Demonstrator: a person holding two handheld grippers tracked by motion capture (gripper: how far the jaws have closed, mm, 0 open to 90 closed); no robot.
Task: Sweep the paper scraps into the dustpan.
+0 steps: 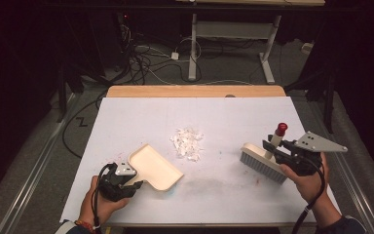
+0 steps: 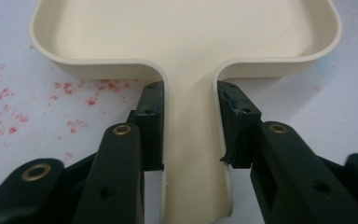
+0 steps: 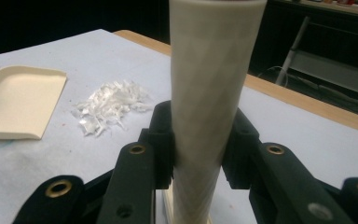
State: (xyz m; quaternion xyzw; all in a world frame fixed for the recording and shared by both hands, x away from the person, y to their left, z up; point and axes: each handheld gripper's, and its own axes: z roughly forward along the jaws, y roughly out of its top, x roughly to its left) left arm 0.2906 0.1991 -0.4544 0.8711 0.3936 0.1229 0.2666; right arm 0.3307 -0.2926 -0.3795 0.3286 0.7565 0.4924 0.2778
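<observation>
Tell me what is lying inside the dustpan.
Nothing that can be seen: the dustpan tray is bare cream plastic. The white shreds lie apart on the table sheet. The left gripper view cuts off the tray's front edge.

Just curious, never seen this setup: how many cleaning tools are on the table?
2. A cream dustpan lies at the near left, its handle clamped in the left gripper. A brush stands at the right, its handle held by the right gripper. White shreds lie between them.
</observation>
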